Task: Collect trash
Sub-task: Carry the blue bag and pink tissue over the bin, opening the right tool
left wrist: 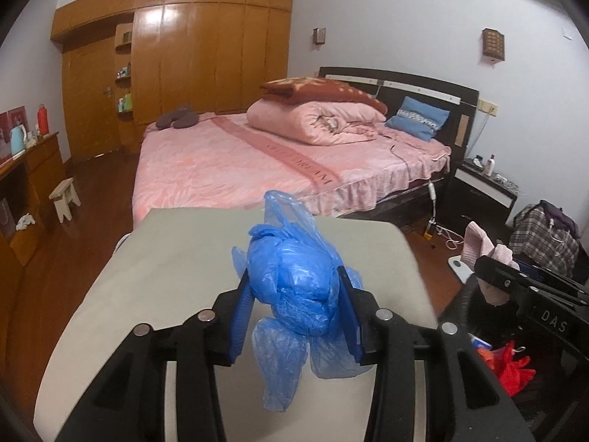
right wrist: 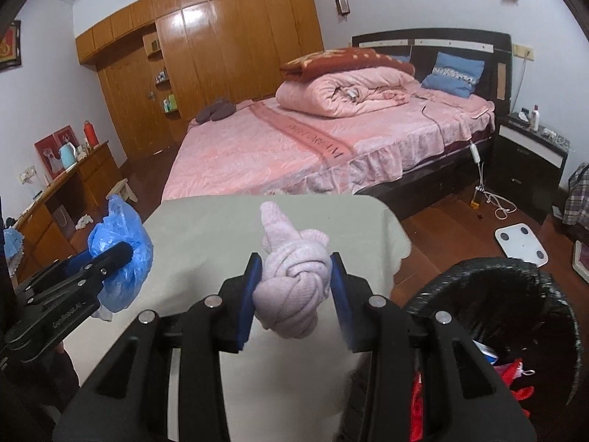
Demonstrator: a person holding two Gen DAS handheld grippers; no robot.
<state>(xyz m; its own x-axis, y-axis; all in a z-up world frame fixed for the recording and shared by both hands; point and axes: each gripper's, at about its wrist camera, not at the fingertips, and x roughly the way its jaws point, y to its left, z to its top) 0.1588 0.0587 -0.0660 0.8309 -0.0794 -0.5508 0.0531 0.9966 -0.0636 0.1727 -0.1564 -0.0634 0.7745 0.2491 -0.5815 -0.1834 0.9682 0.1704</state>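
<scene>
My left gripper (left wrist: 294, 287) is shut on a crumpled blue plastic bag (left wrist: 294, 276) and holds it above the grey-clothed table (left wrist: 165, 265); the bag also shows in the right wrist view (right wrist: 125, 254). My right gripper (right wrist: 296, 280) is shut on a knotted pale pink sock (right wrist: 294, 280), held above the table's right part (right wrist: 206, 235); the sock also shows in the left wrist view (left wrist: 482, 246). A black-lined trash bin (right wrist: 515, 294) with red and blue scraps inside stands just right of the table, below and right of the right gripper.
A pink bed (right wrist: 331, 140) stands beyond the table, a black nightstand (right wrist: 530, 154) to its right. A white scale (right wrist: 521, 243) and cables lie on the wood floor. A wooden dresser (right wrist: 73, 191) and a small stool (left wrist: 64, 199) are at the left.
</scene>
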